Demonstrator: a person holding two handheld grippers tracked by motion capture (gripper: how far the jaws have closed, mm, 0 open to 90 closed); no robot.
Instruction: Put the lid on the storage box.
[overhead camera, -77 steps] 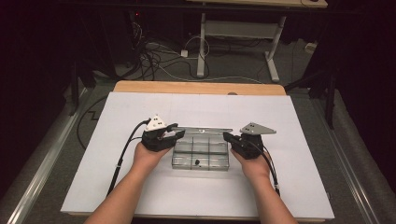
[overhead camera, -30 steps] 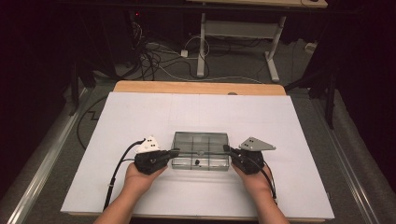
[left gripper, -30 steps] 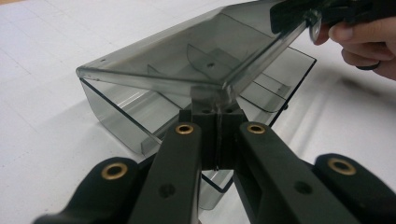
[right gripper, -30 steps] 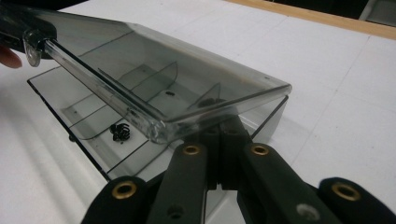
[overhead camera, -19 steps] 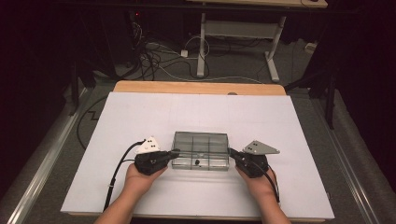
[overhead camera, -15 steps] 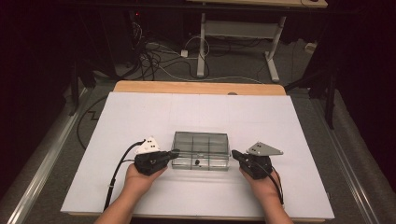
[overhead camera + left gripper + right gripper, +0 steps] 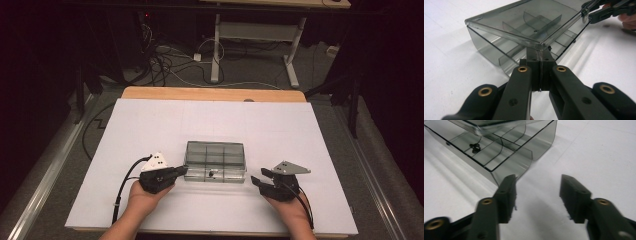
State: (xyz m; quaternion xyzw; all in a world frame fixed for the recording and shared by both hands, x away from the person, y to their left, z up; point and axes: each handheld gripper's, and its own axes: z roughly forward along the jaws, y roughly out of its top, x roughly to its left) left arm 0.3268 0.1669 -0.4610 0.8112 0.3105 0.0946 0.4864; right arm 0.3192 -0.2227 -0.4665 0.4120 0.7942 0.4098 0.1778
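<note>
Release on right side: right gripper (image 7: 261,181) just opens, backs off box (image 7: 215,161); left gripper (image 7: 540,53) clenched on lid corner, so handover approx. done.

Glossy clear smoky plastic box (image 7: 215,161)

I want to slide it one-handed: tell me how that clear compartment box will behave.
Probably light: the compartment box looks thin-walled and holds one small black part. Likely stiff but slippery on the white table. With the left gripper at one end, it may pivot.
</note>
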